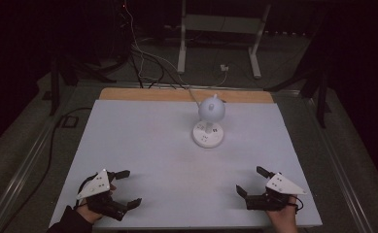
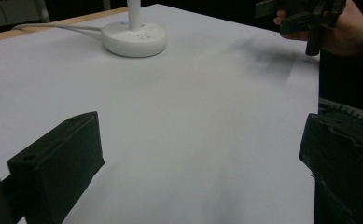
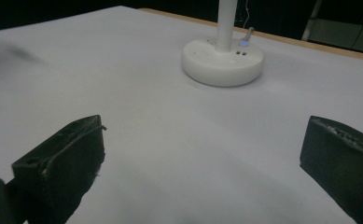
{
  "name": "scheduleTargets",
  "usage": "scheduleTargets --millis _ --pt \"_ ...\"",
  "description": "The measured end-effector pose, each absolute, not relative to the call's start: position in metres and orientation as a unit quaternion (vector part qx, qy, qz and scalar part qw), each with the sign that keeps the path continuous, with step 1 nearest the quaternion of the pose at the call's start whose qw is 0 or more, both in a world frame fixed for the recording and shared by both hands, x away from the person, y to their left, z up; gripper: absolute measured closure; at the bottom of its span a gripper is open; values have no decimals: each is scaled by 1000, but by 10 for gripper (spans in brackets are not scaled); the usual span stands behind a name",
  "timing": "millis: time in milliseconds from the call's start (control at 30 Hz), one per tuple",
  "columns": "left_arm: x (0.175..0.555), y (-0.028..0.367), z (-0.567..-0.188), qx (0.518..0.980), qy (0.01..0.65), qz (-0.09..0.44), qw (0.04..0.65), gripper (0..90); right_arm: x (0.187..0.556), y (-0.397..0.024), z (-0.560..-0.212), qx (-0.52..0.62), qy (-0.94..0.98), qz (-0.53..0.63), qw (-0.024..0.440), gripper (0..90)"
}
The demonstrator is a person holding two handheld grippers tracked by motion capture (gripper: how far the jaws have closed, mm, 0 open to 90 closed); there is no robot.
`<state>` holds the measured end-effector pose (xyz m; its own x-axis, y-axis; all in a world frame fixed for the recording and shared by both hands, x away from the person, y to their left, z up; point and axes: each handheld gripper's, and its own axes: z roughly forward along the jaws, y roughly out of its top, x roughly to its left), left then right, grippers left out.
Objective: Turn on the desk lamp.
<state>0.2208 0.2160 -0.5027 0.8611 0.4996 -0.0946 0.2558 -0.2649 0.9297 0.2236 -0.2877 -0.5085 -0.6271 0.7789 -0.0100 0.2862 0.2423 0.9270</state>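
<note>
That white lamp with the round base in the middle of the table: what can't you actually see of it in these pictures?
- Head of the white lamp: cut off by the top edge in both gripper views.
- Markings on its round base: too small and blurred everywhere.
- Where its white cable ends: lost in the dark floor clutter in the high view.

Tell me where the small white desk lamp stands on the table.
In the high view, the white round-headed desk lamp stands right of centre toward the table's far edge, well beyond both grippers.

White desk lamp [image 1: 209, 124], round base, globe head, upright, cable behind, far-centre of the white table [image 1: 143, 145].
</note>
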Motion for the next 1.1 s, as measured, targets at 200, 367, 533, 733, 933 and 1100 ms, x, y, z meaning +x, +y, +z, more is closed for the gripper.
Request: scheduleTargets --millis 200,367,533,733,933,1100 --pt "221 216 -502 788 239 110 557 2 225 -287 -510 363 754 490 246 0" --pt "221 217 -502 787 239 110 558 2 225 -290 -509 369 752 491 241 0" --pt "221 216 -502 786 239 110 559 2 224 -287 -507 365 756 486 243 0" --pt "221 217 -502 786 238 109 560 2 224 -284 -508 355 763 488 232 0" --pt "221 217 -502 786 238 106 561 2 225 -285 -506 349 765 494 220 0" --pt "221 217 -502 785 239 106 562 2 225 -284 -504 346 767 500 205 0"
